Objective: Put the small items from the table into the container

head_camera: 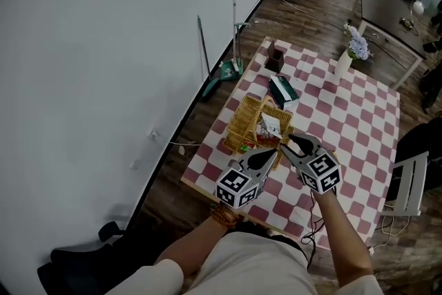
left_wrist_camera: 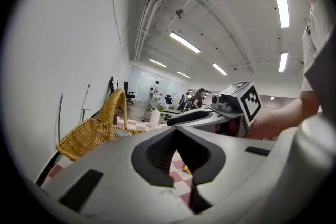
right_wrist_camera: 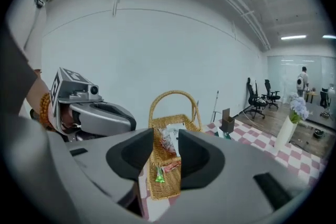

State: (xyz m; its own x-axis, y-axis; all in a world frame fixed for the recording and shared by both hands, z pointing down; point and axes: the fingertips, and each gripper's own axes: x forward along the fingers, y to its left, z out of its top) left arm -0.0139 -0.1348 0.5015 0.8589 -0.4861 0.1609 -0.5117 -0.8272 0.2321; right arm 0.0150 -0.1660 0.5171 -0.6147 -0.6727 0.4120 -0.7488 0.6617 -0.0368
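Table (head_camera: 349,122): covered with a pink-and-white checked cloth.
Basket (head_camera: 247,122): wicker with a handle, near the table's left edge; packets (head_camera: 271,126) lie inside.
Left gripper (head_camera: 274,151): tips over the basket's near end.
Right gripper (head_camera: 286,142): just right of the left one, tips almost meeting it.
Far end: brown box (head_camera: 275,57), teal box (head_camera: 283,89) between it and the basket, and a vase of flowers (head_camera: 345,60) to the right.

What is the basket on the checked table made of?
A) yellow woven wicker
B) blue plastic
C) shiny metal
A, since the yellow woven wicker basket shows its straw-coloured weave and arched handle in the head view.
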